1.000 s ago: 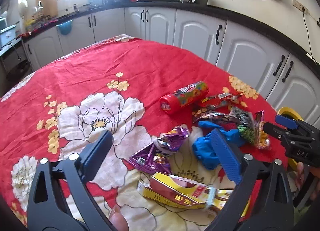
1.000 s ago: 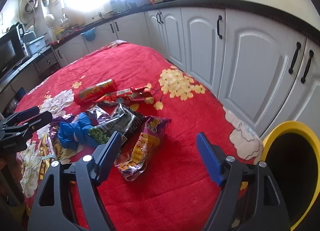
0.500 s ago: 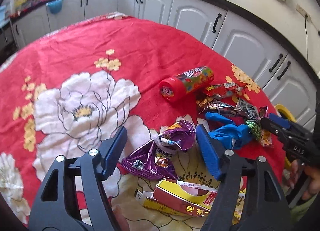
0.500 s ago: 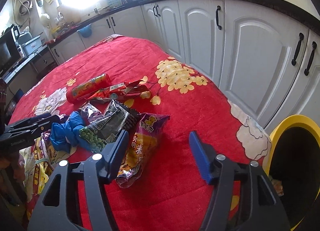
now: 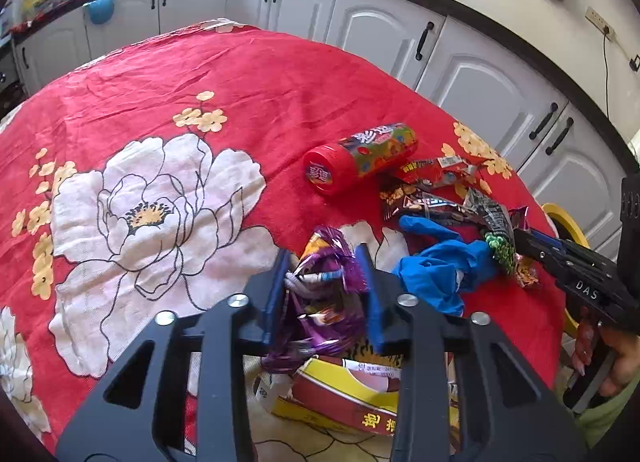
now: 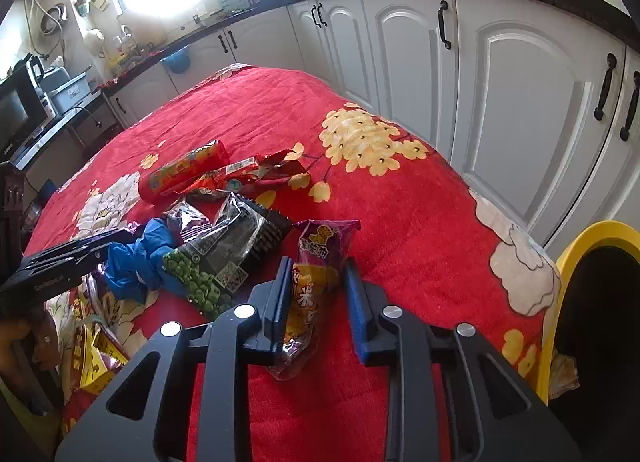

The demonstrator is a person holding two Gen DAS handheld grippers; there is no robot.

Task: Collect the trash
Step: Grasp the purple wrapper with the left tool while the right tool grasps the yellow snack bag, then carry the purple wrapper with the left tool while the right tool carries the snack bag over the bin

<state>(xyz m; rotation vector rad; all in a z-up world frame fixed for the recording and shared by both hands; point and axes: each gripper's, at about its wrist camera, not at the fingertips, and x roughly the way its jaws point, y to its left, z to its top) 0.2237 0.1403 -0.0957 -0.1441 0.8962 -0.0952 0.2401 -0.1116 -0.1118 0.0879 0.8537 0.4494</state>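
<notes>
Trash lies on a table with a red flowered cloth (image 5: 240,74). My left gripper (image 5: 322,282) has its jaws closed in around a crumpled purple foil wrapper (image 5: 324,294), both pads against it. My right gripper (image 6: 318,290) has its jaws closed in on a purple and yellow snack bag (image 6: 316,282); the left pad touches it, the right pad stands a little off. A yellow-rimmed bin (image 6: 596,302) stands right of the table edge.
A red candy tube (image 5: 358,158), a blue glove (image 5: 440,266), dark snack wrappers (image 6: 236,238), a green pea bag (image 6: 196,278) and a yellow and red carton (image 5: 348,394) lie on the cloth. White cabinets (image 6: 520,110) run behind the table.
Both grippers moved forward and down over the trash and narrowed their jaws, the left around the purple wrapper, the right around the snack bag.
</notes>
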